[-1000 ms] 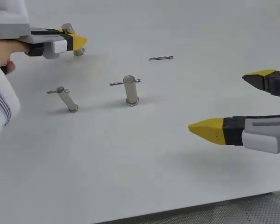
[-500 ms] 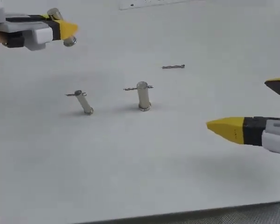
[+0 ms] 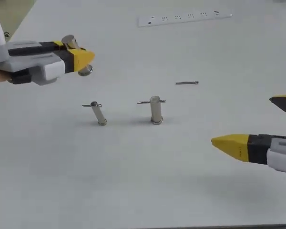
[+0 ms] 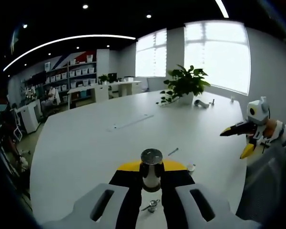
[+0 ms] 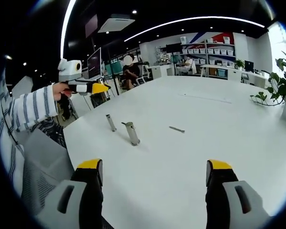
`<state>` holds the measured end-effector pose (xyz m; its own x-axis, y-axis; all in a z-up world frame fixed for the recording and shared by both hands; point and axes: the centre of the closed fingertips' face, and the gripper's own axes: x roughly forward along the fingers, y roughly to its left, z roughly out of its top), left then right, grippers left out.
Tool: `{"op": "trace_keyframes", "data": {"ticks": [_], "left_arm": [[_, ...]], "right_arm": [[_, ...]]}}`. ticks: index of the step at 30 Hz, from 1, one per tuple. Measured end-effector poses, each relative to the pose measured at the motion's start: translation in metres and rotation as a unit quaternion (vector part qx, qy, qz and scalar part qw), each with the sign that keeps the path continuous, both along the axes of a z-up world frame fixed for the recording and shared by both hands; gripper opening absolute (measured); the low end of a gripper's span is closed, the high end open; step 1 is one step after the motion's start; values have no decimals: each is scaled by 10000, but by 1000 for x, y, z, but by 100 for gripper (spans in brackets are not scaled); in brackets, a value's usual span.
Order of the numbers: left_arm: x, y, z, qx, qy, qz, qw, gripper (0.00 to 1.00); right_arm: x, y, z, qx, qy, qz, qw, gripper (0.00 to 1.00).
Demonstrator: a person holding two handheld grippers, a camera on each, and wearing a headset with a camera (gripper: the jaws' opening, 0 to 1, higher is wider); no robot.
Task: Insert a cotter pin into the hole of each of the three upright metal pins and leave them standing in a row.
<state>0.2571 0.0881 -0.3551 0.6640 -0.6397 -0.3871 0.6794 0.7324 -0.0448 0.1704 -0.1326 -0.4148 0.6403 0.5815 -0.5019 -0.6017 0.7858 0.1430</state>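
- Firmly closed, the left gripper (image 3: 80,57) clamps a short silver metal pin (image 3: 68,41) at 10 o'clock in the head view. The pin's long axis runs roughly 12 to 6, round top up, with its flanged foot below the yellow jaws and above the white workbench (image 3: 133,181).
- The left gripper view looks at this held pin straight on between the jaws, upright, with its flat round top at 12.
- At the centre of the head view a second silver metal pin (image 3: 156,112) stands upright on its foot, axis 12 to 6. A thin wire cotter pin (image 3: 151,101) crosses its top, lying 9 to 3.
- At its 9 o'clock, well apart, a third silver metal pin (image 3: 98,114) leans with its top toward 11 and its foot toward 5. A second wire cotter pin (image 3: 90,105) passes through its top, also lying 9 to 3.
- A loose wire cotter pin (image 3: 187,83) lies flat on the bench at 1 o'clock from the upright pin, long axis 9 to 3.
- The right gripper (image 5: 155,167) has its jaws wide apart and holds nothing. In the head view it sits at 3 to 4 o'clock, tips pointing to 9 and partly cut by the edge.
- The right gripper view gives both yellow tips whole. Beyond them are the two bench pins, the loose cotter pin and, at 10 o'clock, the left gripper.
- A white power strip (image 3: 183,19) lies at 12 o'clock in the head view.
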Motion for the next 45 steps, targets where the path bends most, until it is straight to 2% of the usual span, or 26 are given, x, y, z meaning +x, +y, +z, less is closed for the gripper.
{"op": "trace_keyframes", "data": {"ticks": [2,6,10,13,15,18,22,27,30,34,40,45], "left_arm": [[-12,-8,-6,-74,73,24,9999,10],[-36,-28,-20,19,247,-78,9997,10],[-48,-37,-30,-18,385,-40,9992,10],[-55,-43,-40,63,443,-15,9990,10],[-58,-44,-49,113,544,35,9985,10],[-62,-44,-57,195,611,35,9979,10],[-66,-44,-64,172,701,162,9973,10],[-67,-46,-80,312,781,251,9961,10],[-68,-50,-88,288,879,237,9954,10],[-68,-55,-96,243,927,287,9950,10],[-63,-60,-102,181,918,400,9948,10],[-63,-64,-104,202,893,347,9952,10]], "right_arm": [[0,2,1,10,-12,15,10000,88],[1,5,4,95,-49,26,9999,88],[1,4,4,56,-63,57,9999,88],[0,4,4,50,-68,88,9999,88],[0,6,4,52,-71,121,9999,88],[-3,12,3,45,-57,228,9997,88],[-5,21,2,-6,-66,380,9993,88],[-7,26,0,-16,-42,427,9991,87],[-8,26,-2,-47,-27,455,9989,87],[-10,27,-3,-79,-9,490,9988,87],[-10,27,-8,-93,49,494,9987,86],[-12,27,-12,-130,103,503,9986,86]]}}
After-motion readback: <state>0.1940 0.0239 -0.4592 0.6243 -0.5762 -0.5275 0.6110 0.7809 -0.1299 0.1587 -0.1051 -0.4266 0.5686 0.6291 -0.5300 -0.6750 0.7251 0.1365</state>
